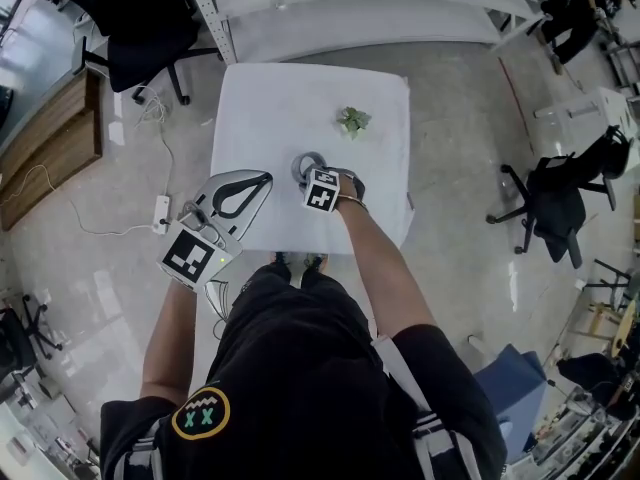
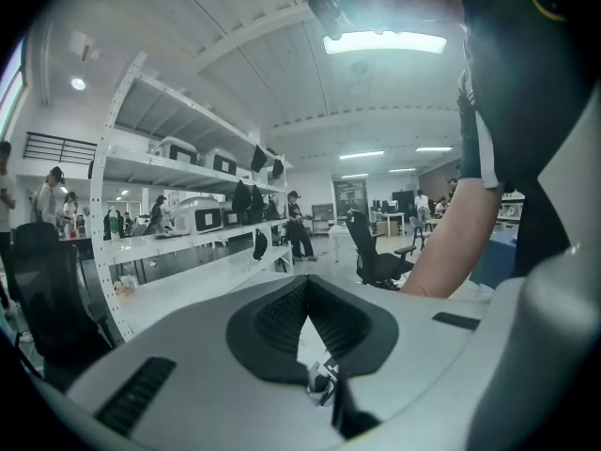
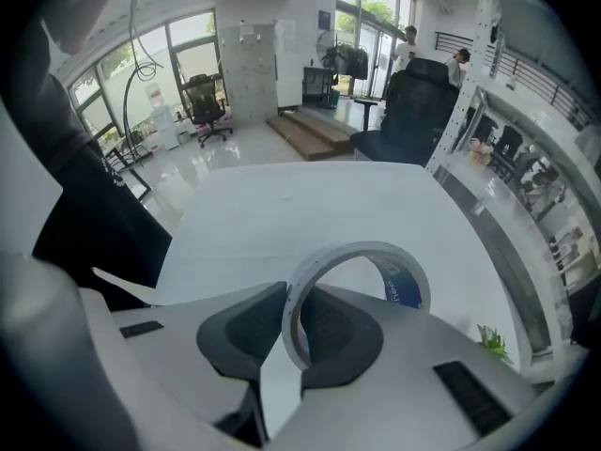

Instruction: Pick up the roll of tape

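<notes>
Head view — one tape roll, two tools

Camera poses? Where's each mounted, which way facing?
Head view: on the head, steeply down at white table; torso, forearms, left gripper, right gripper show.
Left gripper view: rides left gripper, roughly level toward shelves; shut jaws, right forearm show.
Right gripper view: rides right gripper, angled down at table; jaws clamp roll of tape.
Shared: head and right gripper views show roll of tape, table.

Over white table, right tool apparently gripping tape roll; left tool at edge.
</notes>
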`<state>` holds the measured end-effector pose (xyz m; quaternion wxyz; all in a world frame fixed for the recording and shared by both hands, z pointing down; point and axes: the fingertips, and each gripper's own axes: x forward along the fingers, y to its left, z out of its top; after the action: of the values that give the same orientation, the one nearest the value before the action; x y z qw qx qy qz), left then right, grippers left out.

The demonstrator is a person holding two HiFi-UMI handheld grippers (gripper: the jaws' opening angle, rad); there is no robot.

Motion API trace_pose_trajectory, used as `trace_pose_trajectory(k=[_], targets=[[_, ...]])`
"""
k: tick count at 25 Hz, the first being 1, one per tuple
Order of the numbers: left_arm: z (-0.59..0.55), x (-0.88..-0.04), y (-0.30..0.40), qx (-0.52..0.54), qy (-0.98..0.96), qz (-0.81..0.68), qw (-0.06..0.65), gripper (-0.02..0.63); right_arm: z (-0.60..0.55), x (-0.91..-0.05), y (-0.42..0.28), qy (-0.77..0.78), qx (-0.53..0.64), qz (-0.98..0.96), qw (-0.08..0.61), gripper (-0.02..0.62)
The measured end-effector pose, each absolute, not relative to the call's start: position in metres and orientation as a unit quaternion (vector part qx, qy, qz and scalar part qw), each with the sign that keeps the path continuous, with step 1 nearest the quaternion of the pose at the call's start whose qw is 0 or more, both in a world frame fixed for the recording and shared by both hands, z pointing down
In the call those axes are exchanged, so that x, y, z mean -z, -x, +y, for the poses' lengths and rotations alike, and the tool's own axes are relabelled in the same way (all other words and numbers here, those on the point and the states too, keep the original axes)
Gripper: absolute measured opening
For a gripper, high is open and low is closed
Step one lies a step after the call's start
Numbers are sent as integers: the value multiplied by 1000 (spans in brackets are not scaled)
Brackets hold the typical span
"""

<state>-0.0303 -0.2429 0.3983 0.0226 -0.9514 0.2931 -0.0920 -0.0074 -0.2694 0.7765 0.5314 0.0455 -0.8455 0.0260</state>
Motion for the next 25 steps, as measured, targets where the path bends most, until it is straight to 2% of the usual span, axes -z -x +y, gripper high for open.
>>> trace_pose_trajectory(k=[6,16,25], targets=[[-244,-401,30,92,953,288,23,17,-273,-731,9,-91,-39,-875,474,69],[-249,-398,35,95,953,285,40,17,-291,-587,17,-187,-41,-938,289,69],[-251,-391,35,90,952,290,44,17,-278,-469,10,-220,28,-957,189,69]])
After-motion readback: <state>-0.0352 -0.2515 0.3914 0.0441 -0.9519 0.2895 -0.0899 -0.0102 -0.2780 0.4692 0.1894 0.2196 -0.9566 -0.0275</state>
